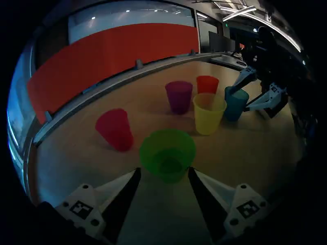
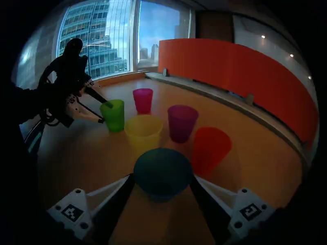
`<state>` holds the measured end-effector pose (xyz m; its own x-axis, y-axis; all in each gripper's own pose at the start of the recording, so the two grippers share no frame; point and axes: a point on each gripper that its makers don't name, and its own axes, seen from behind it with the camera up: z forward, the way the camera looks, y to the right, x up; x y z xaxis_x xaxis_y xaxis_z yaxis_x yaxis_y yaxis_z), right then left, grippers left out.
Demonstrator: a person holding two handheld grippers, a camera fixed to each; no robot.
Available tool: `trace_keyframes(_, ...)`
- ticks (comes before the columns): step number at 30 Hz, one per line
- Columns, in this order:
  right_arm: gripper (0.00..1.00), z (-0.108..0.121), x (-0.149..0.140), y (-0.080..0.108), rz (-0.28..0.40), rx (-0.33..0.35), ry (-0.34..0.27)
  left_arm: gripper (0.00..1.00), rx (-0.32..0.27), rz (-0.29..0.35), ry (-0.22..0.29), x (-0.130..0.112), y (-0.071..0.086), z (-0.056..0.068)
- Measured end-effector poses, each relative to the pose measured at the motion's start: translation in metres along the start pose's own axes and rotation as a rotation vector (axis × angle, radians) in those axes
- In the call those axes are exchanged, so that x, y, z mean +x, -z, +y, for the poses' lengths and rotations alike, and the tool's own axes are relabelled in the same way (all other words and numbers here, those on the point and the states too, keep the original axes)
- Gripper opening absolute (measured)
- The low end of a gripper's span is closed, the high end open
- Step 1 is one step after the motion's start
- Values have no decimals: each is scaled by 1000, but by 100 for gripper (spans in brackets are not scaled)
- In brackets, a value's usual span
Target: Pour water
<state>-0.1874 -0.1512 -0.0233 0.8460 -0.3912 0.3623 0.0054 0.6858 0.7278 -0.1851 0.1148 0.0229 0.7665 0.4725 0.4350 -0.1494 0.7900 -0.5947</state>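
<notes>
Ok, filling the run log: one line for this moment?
left tool flanks green cup | right tool flanks teal cup | grip unconfirmed | both cups upright

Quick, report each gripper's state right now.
Left gripper: closed on the green cup, a finger against each side.
Right gripper: closed on the teal cup, a finger against each side.

Your left gripper view looks closely over the green cup (image 1: 167,154). Your right gripper view faces back over the teal cup (image 2: 162,172). Both share the cups (image 1: 209,112).
</notes>
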Motion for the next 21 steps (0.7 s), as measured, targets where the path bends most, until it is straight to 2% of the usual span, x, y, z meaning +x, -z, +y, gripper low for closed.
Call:
trace_keyframes(14,100,6,-9,32,25,-65,-24,86,82,30,52,-12,36,-18)
trace_keyframes(21,100,10,-4,50,62,-107,-41,86,125,82,89,-10,56,-24)
